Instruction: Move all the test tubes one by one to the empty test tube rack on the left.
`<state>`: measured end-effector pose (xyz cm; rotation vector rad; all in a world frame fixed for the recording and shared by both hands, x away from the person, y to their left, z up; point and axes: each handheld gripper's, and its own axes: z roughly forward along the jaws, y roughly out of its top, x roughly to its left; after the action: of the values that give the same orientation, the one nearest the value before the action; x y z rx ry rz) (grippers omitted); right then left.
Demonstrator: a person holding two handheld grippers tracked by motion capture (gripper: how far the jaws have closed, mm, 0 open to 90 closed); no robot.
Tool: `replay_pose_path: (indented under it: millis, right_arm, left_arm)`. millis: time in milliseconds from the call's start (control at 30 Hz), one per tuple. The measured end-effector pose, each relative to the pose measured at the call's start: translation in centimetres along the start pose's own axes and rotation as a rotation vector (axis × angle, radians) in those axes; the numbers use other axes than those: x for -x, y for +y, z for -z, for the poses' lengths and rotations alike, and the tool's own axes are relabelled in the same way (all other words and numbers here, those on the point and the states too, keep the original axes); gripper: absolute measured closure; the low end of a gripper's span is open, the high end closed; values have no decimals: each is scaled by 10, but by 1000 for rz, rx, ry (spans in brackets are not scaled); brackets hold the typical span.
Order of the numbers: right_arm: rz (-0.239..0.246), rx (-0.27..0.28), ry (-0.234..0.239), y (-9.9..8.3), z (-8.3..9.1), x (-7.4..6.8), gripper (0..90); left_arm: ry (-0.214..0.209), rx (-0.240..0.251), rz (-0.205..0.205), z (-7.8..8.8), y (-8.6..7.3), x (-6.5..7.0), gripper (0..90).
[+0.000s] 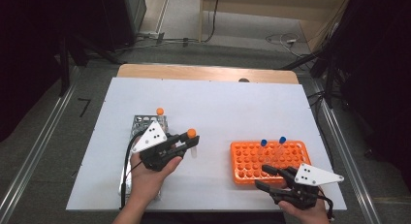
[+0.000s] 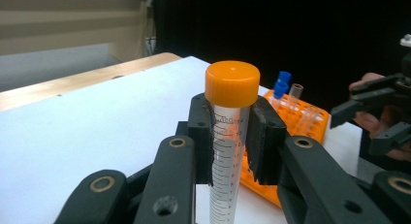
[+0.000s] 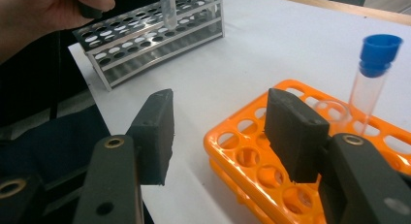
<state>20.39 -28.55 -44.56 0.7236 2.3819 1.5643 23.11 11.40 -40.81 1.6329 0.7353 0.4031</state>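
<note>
My left gripper is shut on a clear graduated tube with an orange cap, held upright above the white table between the two racks. In the left gripper view the pads clamp the tube just under its cap. My right gripper stands open with nothing between its jaws, at the near edge of the orange rack. In the right gripper view it hovers over the rack's corner. Two blue-capped tubes stand in the orange rack.
A metal rack at the left holds one orange-capped tube; the rack lies behind my right jaws. An uncapped clear tube stands by the blue caps. The white sheet stretches behind both racks.
</note>
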Motion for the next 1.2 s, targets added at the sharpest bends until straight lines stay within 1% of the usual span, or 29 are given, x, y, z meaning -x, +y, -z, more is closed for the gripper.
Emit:
replay_pose_path:
  millis: [233,400,433,533,667,700,767,900,967,1067,1133,1200]
  right_arm:
    - [-1,-23,-16,-6,6,9,462]
    - [-20,-32,-23,-11,13,19,462]
    - [-21,-33,-26,-12,14,21,462]
    - [-45,-34,-44,-16,19,30,462]
    - [-64,-30,-67,-19,25,38,462]
    - [-66,-31,-74,-20,27,40,462]
    - [-69,-29,-84,-21,29,42,462]
    - [-80,-24,-100,-23,34,47,462]
    - [-85,-23,-109,-23,35,49,461]
    - [-100,-12,-114,-24,39,52,455]
    - [-113,0,-119,-23,41,54,449]
    - [-106,5,-126,-23,41,54,430]
  left_arm:
    - [56,16,7,9,1,-16,745]
    - [109,29,8,14,3,-28,746]
    - [127,37,9,15,3,-31,746]
    - [161,54,24,18,3,-41,746]
    - [210,58,35,22,0,-53,745]
    - [215,63,35,22,0,-55,746]
    - [238,70,30,23,-1,-60,745]
    - [280,68,5,24,-3,-68,745]
    - [295,76,5,24,-5,-72,745]
    - [307,89,25,25,-8,-79,746]
    - [302,95,29,24,-10,-82,745]
    - [306,94,35,23,-12,-84,745]
